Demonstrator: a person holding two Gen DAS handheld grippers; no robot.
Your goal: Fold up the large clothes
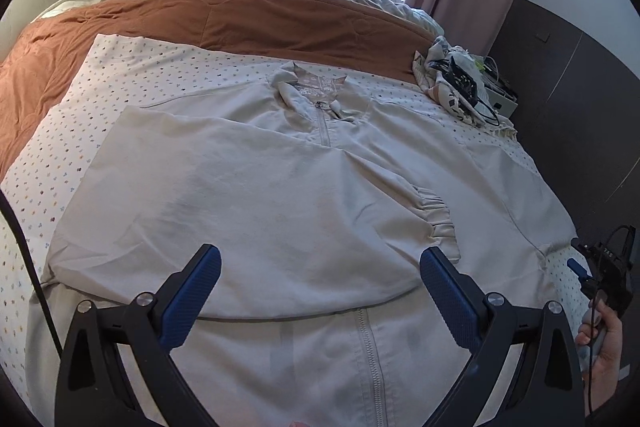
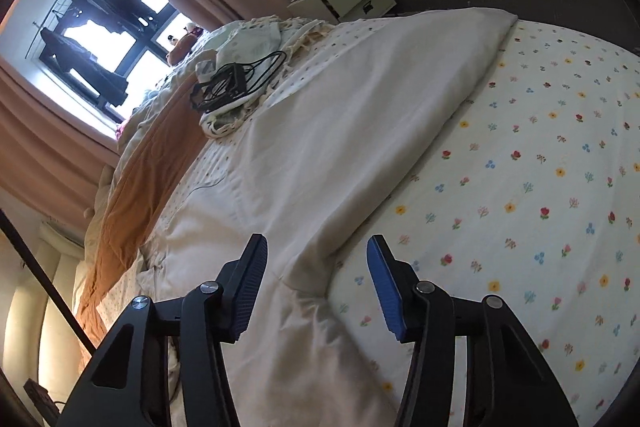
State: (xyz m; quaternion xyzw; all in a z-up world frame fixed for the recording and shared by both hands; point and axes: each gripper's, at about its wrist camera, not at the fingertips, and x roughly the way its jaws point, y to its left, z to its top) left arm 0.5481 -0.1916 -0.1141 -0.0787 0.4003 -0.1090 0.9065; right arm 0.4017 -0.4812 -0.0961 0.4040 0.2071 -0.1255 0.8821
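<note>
Two open grippers [image 1: 320, 269] [image 2: 316, 255] (one jacket [image 1: 248, 195])

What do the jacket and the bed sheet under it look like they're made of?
Jacket: looks like matte woven cotton or a blend; soft creases, gathered elastic cuff, zip. Sheet: thin, matte printed fabric, probably cotton, with a small floral pattern. Fibre can't be confirmed.

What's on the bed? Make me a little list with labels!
clothing: cream zip-up jacket, spread flat on the flowered sheet
sleeve: one sleeve folded across the front, its gathered cuff lying on the jacket
left tool: open, above the jacket, holding nothing
right tool: open, at the jacket's edge, holding nothing
behind: orange blanket
bed corner: black cables
</note>
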